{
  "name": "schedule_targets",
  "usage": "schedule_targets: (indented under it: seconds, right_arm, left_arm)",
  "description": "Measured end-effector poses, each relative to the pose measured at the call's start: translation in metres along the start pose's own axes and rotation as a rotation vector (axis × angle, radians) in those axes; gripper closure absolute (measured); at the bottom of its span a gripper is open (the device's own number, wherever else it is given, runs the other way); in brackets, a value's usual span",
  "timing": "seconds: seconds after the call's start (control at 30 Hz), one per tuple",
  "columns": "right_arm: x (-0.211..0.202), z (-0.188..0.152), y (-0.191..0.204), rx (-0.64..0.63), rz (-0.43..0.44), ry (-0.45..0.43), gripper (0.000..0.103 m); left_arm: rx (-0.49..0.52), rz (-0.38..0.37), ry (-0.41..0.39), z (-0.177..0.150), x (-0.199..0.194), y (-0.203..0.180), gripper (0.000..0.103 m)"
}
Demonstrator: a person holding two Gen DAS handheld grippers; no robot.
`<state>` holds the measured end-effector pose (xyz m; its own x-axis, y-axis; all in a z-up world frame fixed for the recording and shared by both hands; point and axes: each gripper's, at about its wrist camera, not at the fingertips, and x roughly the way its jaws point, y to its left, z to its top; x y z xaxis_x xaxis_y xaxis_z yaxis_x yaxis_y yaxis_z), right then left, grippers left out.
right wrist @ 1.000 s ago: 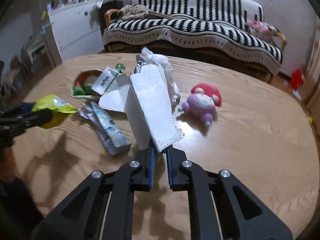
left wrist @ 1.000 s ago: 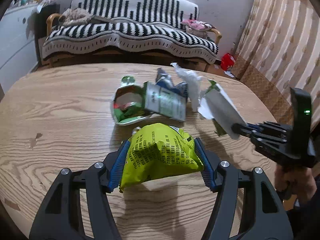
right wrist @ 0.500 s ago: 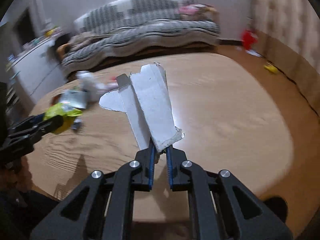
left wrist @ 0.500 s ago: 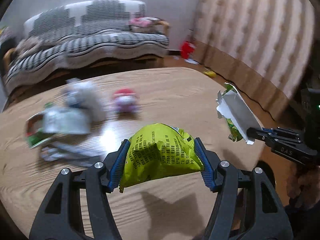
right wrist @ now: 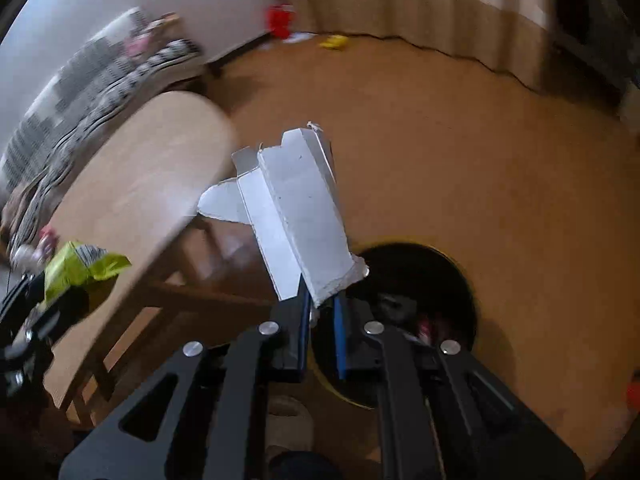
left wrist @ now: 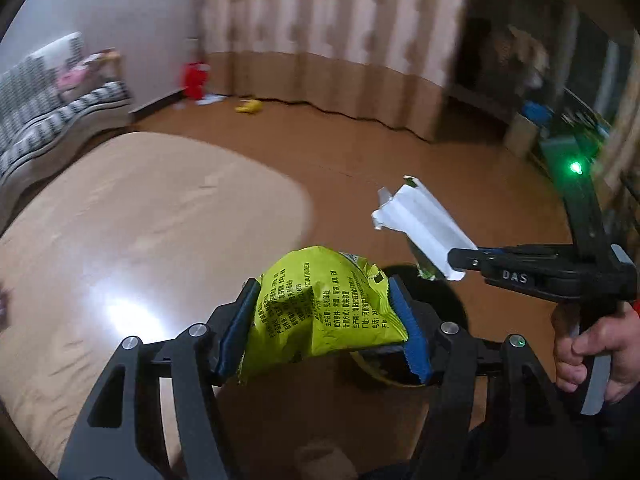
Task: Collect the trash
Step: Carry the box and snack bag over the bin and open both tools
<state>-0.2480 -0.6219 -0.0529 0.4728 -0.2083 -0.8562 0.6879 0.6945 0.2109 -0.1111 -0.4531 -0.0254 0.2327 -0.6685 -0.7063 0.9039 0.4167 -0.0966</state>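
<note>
My left gripper [left wrist: 322,314] is shut on a yellow-green snack bag [left wrist: 320,312], held off the right end of the wooden table [left wrist: 140,220]. That bag [right wrist: 80,270] also shows at the left edge of the right wrist view. My right gripper [right wrist: 320,300] is shut on a flattened white carton [right wrist: 298,216], which hangs above a round black bin [right wrist: 424,276] with a yellow rim on the floor. In the left wrist view the carton [left wrist: 420,224] sticks out of the right gripper [left wrist: 460,260], and the bin [left wrist: 432,300] lies partly hidden behind my blue pads.
A striped sofa [left wrist: 52,116] stands at the far left. Curtains [left wrist: 340,40] run along the back wall, with a red object [left wrist: 195,80] and a yellow item [left wrist: 249,107] on the brown floor below. A hand [left wrist: 596,348] holds the right gripper's handle. Table legs [right wrist: 192,276] stand left of the bin.
Both grippers have swung right, away from the trash pile on the table, out past its edge and over the floor bin. Each still holds its item.
</note>
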Motion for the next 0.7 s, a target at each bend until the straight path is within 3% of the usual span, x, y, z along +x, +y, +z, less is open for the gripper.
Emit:
schedule_targets:
  seconds: [0.23, 0.47, 0.7]
  right_arm:
    - [0.033, -0.012, -0.071, 0.132, -0.050, 0.133, 0.092]
    - [0.048, -0.019, -0.088, 0.164, -0.074, 0.195, 0.092]
    - [0.056, -0.018, -0.094, 0.187, -0.080, 0.216, 0.092]
  left_arm:
    - [0.051, -0.080, 0.081, 0.004, 0.067, -0.037, 0.040]
    - [-0.001, -0.123, 0.140, 0.010, 0.106, -0.041, 0.040]
    - [0.002, -0.148, 0.146, 0.013, 0.114, -0.041, 0.040]
